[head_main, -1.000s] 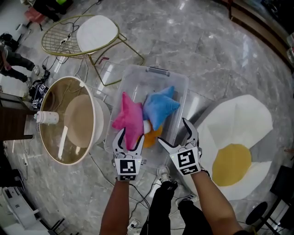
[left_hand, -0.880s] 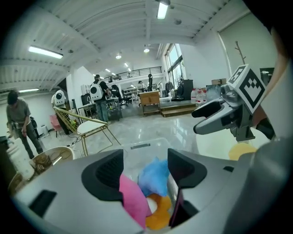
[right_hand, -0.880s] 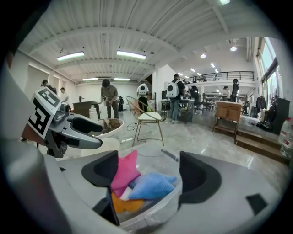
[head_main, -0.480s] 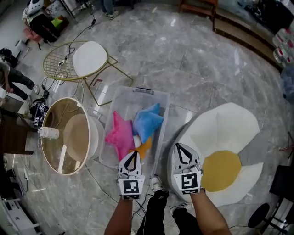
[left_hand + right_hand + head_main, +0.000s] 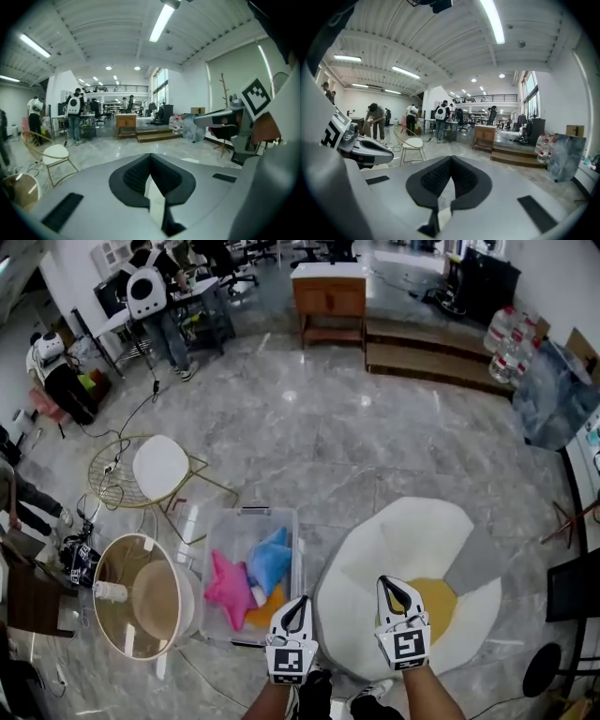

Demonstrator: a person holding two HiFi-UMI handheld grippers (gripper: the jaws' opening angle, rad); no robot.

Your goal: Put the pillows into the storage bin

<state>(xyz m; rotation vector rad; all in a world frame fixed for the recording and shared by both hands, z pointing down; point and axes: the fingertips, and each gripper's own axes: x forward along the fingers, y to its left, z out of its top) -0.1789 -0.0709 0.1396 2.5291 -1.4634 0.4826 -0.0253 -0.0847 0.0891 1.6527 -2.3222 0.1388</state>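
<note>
- Grippers: left gripper has its jaws pressed fully together with nothing between them; right gripper is the same, closed and empty.
- Both are held up at 6 o'clock in the head view, tips pointing to 12 o'clock, side by side but apart.
- Both gripper views look out level across the room, so neither shows any pillow.
- Clear plastic storage bin stands on the grey marble floor at about 10 o'clock from the left gripper, near it but not touching.
- Inside the bin: pink star-shaped pillow on the 9 o'clock side, blue star-shaped pillow on the 1 o'clock side, and an orange pillow partly under them at 5 o'clock.
- White fried-egg-shaped floor cushion with yellow centre lies just beside the bin at 3 o'clock; the right gripper hangs over its near part.
- Round glass-topped table is at the bin's 9 o'clock, and a gold wire chair with white seat at its 11 o'clock.
</note>
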